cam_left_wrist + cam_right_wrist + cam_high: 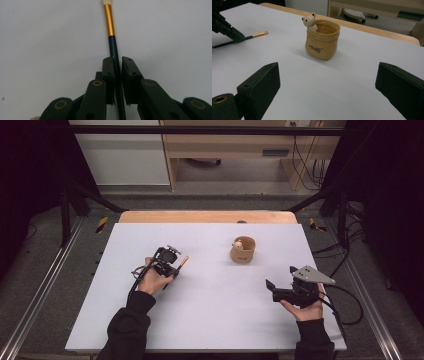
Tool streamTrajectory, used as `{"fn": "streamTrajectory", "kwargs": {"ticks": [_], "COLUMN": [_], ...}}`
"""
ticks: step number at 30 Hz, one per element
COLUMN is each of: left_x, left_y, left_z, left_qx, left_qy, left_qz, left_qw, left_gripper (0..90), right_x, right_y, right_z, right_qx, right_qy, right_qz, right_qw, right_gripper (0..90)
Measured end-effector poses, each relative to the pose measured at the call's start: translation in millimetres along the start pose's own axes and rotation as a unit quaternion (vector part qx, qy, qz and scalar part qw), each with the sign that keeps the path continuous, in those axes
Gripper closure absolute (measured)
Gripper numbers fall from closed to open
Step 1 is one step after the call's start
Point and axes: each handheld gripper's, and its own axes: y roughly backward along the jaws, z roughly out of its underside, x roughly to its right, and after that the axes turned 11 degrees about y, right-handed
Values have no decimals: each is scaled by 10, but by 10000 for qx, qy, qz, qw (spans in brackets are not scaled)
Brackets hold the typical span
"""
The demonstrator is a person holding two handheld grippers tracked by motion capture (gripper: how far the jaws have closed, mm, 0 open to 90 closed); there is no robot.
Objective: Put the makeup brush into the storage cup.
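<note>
Brush [112, 37] lies on the white table [215, 315], well left of the tan bear pot [243, 250]. Left gripper [117, 61] is clamped on its dark handle (gold ferrule protruding past the pads). Right gripper [327, 87] stands wide apart, empty, near the pot's front-right.

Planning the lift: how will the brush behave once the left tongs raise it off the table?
The brush looks thin and stiff, so it probably won't droop. The left tongs pinch its dark handle far from the bristle end, so it may pivot. Its round, glossy handle could slip or roll if released.
</note>
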Motion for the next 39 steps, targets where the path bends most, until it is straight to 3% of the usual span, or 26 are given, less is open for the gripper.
{"fn": "streamTrajectory", "kwargs": {"ticks": [9,17,27,39], "left_x": [11,-6,31,123], "left_y": [3,16,196,504], "left_z": [-6,-13,8,152], "left_qx": [-35,-29,315,1032], "left_qy": [-37,-50,-126,-123], "left_qz": [-42,48,113,282], "left_qw": [10000,10000,9994,9942], "left_gripper": [830,831,831,831], "right_x": [-1,1,5,0], "right_y": [-5,-9,1,1], "right_z": [1,3,1,3], "right_qx": [-24,-27,-14,-8], "right_qy": [15,25,11,25], "right_qz": [-3,5,7,-14], "right_qw": [10000,10000,10000,10000], "right_gripper": [58,58,58,57]}}
